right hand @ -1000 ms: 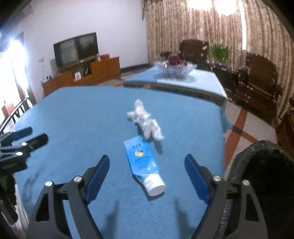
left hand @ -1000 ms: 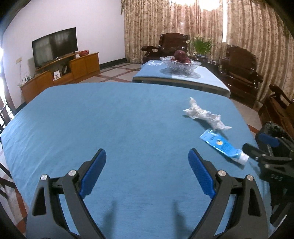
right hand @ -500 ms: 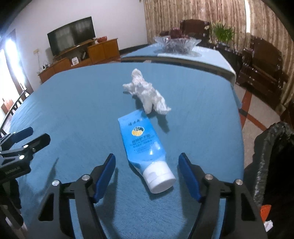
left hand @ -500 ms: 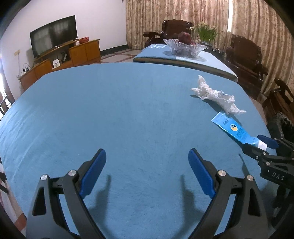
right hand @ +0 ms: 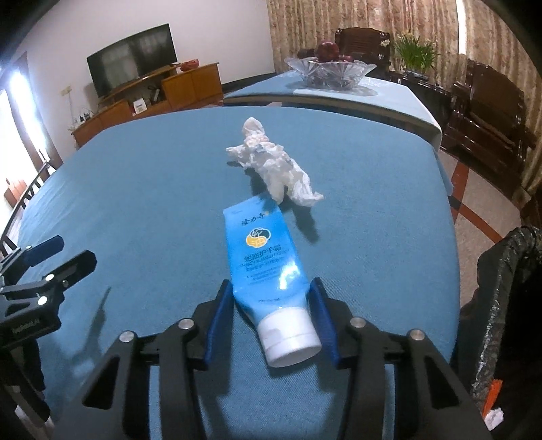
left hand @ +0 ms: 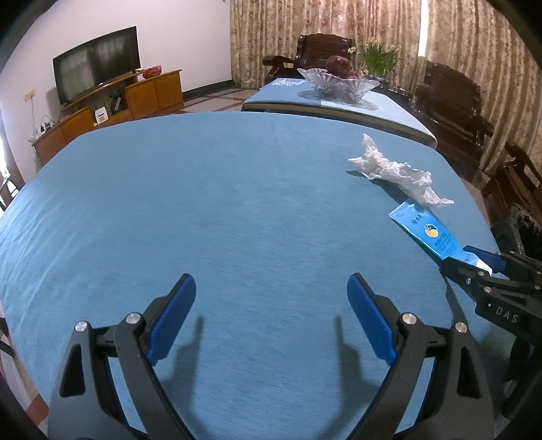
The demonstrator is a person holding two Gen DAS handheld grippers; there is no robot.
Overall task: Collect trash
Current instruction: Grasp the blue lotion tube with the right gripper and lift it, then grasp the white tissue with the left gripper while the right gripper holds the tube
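So the right gripper [right hand: 272,298] with its black frame and blue pads is closing its jaws around the blue plastic cream tube [right hand: 266,257] with the white screw cap, which is lying on the table covered in blue cloth [right hand: 152,189], cap end pointing toward the camera. Both pads are sitting right against the tube's shoulders just above the cap, so they're looking like they're touching it on either side. Over on the left side, the left gripper [left hand: 271,298] is hovering low over a bare stretch of the blue cloth with its jaws standing wide apart and nothing between them. Just past the flat crimped end of the tube, a crumpled white paper tissue [right hand: 274,166] is lying on the cloth, nearly touching the tube. Off the right edge of the table, a bin lined with a black plastic bag [right hand: 508,298] is standing on the floor. Further back there's a second table with a light blue cloth [right hand: 389,94] carrying a cut-glass fruit bowl [right hand: 330,72], then dark wooden armchairs [right hand: 491,108], patterned beige curtains [right hand: 338,20], and a flat-screen TV [right hand: 132,57] on a wooden cabinet.
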